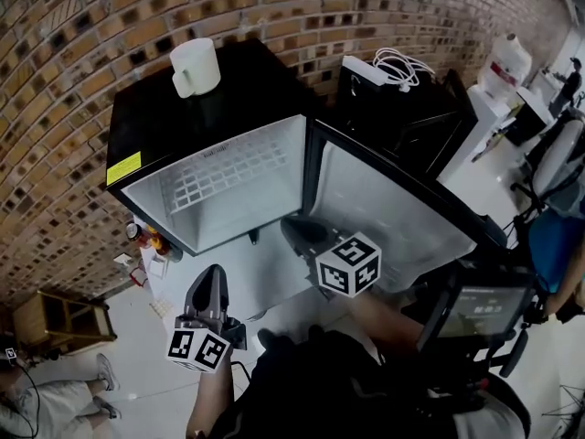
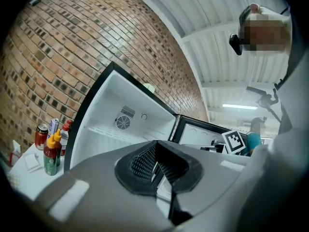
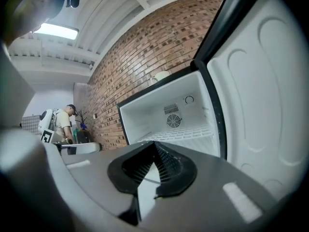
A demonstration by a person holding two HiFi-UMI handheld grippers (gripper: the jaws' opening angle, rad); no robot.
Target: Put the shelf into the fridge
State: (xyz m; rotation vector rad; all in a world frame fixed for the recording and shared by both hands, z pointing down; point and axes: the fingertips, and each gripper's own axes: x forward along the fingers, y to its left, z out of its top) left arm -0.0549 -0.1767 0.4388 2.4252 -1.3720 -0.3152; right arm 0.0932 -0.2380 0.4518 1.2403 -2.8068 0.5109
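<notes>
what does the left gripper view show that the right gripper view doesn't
Only the left gripper view: sauce bottles and a red can beside the fridge, and a person in teal far right. Only the right gripper view: a person in a pale shirt far left. Both: the open fridge against the brick wall, its rear fan, white shelf and the cup on top.

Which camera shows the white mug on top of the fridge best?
The head view: the mug shows whole, from above. Each gripper view catches only a small part of it above the fridge.
</notes>
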